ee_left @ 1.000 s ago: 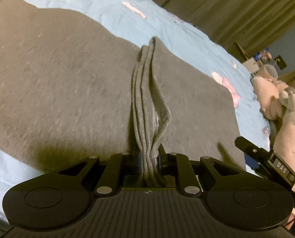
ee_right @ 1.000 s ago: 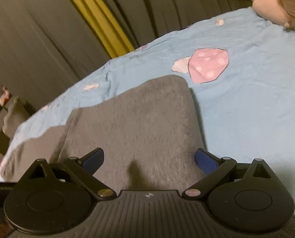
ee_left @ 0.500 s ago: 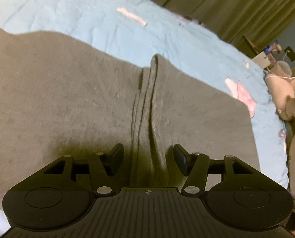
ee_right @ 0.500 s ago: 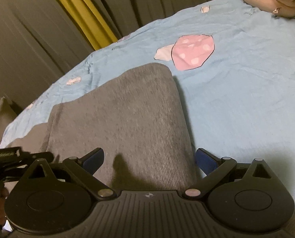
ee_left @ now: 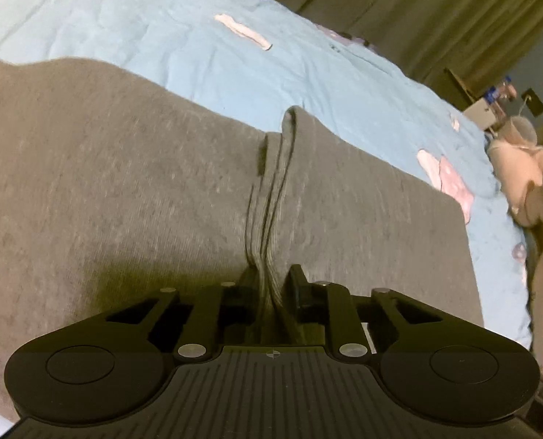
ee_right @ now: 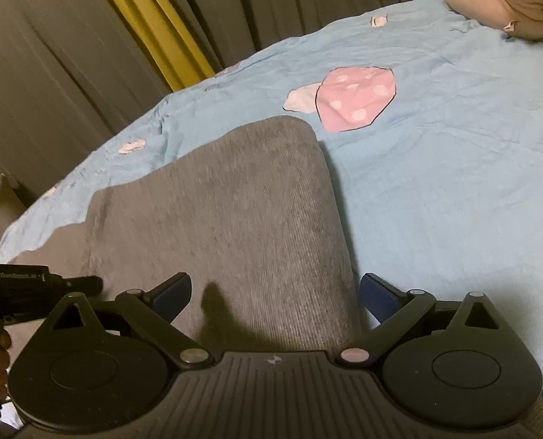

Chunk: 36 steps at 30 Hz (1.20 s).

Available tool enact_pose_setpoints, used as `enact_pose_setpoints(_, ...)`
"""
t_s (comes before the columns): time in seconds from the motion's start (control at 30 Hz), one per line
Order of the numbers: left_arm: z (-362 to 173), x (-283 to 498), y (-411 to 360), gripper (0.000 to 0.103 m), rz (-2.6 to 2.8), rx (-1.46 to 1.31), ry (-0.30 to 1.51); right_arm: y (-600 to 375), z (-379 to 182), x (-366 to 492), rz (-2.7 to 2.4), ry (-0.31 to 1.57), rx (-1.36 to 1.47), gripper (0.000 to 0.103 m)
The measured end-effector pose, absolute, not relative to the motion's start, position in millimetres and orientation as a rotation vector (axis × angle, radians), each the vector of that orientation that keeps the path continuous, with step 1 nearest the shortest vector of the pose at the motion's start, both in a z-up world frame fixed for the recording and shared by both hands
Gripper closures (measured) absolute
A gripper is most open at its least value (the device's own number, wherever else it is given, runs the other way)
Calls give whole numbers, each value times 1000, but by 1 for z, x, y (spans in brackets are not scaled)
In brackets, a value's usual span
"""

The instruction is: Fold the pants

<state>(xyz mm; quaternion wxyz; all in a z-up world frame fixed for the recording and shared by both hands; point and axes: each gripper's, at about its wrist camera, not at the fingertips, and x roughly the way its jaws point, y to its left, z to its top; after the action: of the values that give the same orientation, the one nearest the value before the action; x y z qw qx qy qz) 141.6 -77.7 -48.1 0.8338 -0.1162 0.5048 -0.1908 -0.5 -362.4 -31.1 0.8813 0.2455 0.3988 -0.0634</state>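
Grey pants (ee_left: 106, 190) lie spread on a light blue bedsheet (ee_left: 205, 58). My left gripper (ee_left: 271, 285) is shut on a raised ridge of ribbed grey fabric (ee_left: 275, 197) that runs away from me across the pants. In the right wrist view a folded end of the pants (ee_right: 234, 212) lies flat under my right gripper (ee_right: 275, 289), which is open and holds nothing. The left gripper's body (ee_right: 33, 281) shows at the left edge of that view.
The sheet (ee_right: 454, 183) carries a pink spotted mushroom print (ee_right: 351, 98). A plush toy (ee_left: 527, 179) lies at the right of the bed, also at the top right in the right wrist view (ee_right: 498, 3). Grey and yellow curtains (ee_right: 143, 29) hang behind.
My left gripper opened half a second ago, letting the ridge sag, and has now shut on the ridge again. The right gripper stayed open and shifted slightly over the folded end.
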Motion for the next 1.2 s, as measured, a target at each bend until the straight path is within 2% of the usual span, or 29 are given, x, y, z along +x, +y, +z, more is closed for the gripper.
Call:
enact_pose_setpoints(0.37, -8, 133, -68, 88, -362, -116, 939, -368, -26, -10, -149, 795, 524, 4)
enact_pose_setpoints(0.57, -23, 141, -34, 86, -267, -113, 962, -363, -32, -2, -156, 852, 492, 4)
enact_pose_setpoints(0.67, -29, 136, -33, 76, -275, -113, 973, -360, -36, 2, -163, 887, 480, 4)
enact_pose_setpoints(0.77, -28, 121, -32, 52, -291, -99, 980, -357, -35, 1, -166, 885, 450, 4)
enact_pose_setpoints(0.83, -26, 109, -26, 43, -328, -110, 981, -354, -36, 3, -173, 891, 430, 4)
enact_pose_setpoints(0.9, -27, 98, -23, 26, -342, -103, 990, -352, -35, 4, -177, 896, 407, 4)
enact_pose_setpoints(0.97, -31, 90, -19, 21, -342, -107, 1001, -350, -35, 5, -183, 897, 384, 4)
enact_pose_setpoints(1.2, -42, 91, -1, 18, -300, -254, 1045, -339, -32, 7, -198, 906, 301, 4)
